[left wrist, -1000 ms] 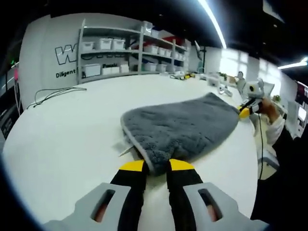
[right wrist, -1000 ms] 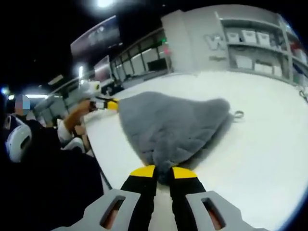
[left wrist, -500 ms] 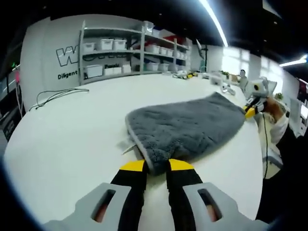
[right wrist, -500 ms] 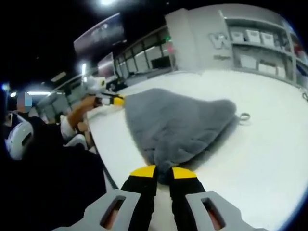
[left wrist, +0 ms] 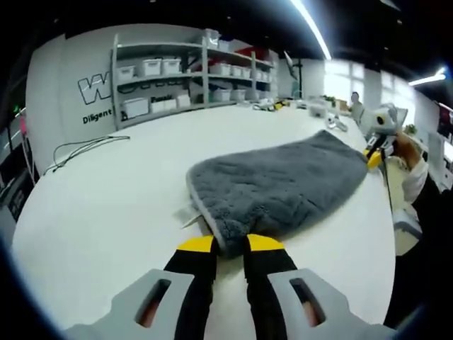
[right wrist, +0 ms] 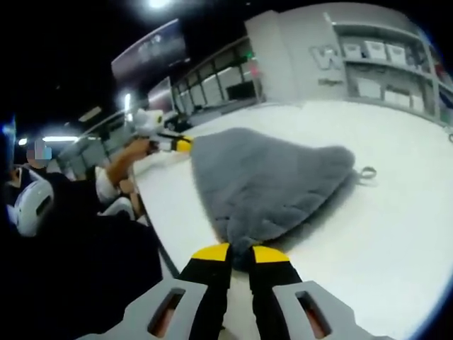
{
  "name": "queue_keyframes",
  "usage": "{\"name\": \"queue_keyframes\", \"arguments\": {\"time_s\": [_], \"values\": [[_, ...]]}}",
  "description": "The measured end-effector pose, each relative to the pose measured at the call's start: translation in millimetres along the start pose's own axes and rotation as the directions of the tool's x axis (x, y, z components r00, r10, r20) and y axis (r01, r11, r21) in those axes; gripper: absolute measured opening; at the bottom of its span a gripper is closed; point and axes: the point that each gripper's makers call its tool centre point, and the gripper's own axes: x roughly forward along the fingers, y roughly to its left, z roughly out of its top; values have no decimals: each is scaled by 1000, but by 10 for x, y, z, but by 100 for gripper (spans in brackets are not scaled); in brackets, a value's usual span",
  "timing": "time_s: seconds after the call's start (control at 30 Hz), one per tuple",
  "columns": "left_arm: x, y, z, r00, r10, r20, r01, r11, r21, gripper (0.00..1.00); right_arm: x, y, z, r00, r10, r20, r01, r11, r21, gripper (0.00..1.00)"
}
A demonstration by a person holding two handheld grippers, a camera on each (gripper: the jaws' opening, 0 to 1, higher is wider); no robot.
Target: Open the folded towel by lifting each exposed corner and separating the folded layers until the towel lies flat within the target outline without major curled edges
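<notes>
A grey fluffy towel (left wrist: 279,185) lies spread on the white table (left wrist: 106,205). My left gripper (left wrist: 231,244) is shut on the towel's near corner, its yellow-tipped jaws pinching the edge. At the far right of the left gripper view the right gripper (left wrist: 374,157) holds the opposite corner. In the right gripper view the same towel (right wrist: 265,184) stretches away from my right gripper (right wrist: 241,253), which is shut on its corner. The left gripper (right wrist: 180,144) grips the far corner at the table edge, held by a person's hand (right wrist: 131,157). A small hanging loop (right wrist: 367,172) sticks out at the towel's right edge.
Shelves with white bins (left wrist: 177,78) stand behind the table, and a black cable (left wrist: 81,142) lies at its far left. Small items (left wrist: 311,110) sit at the far right end. The table edge (right wrist: 152,234) runs close to a person's dark body (right wrist: 78,248).
The towel has been drawn a little wider between the two grippers, and its far corner has shifted outward. Both grippers have kept their hold.
</notes>
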Motion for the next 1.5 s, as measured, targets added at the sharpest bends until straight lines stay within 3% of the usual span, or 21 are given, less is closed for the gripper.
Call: {"name": "queue_keyframes", "arguments": {"time_s": [0.8, 0.9, 1.0, 1.1, 1.27, 1.5], "values": [[244, 161, 113, 998, 26, -52, -23, 999, 45, 14, 52, 191, -41, 998, 56, -8, -56, 998, 16, 5], [269, 174, 161, 999, 3, -33, 0, 995, 99, 14, 57, 213, -45, 998, 60, -13, -60, 998, 8, 5], [283, 201, 150, 999, -39, -35, 40, 999, 33, 14, 58, 225, -48, 998, 65, -14, -65, 998, 12, 4], [293, 266, 151, 998, -50, -29, 50, 999, 13, 17, 60, 237, -51, 997, 72, -17, -72, 997, 14, 4], [350, 274, 134, 996, -86, -22, 86, 996, -2, 16, 64, 251, -53, 997, 71, -24, -71, 997, 7, 4], [396, 308, 167, 997, -80, -13, 80, 997, 7, 16, 75, 277, -60, 996, 83, -31, -83, 997, 9, 4]]}}
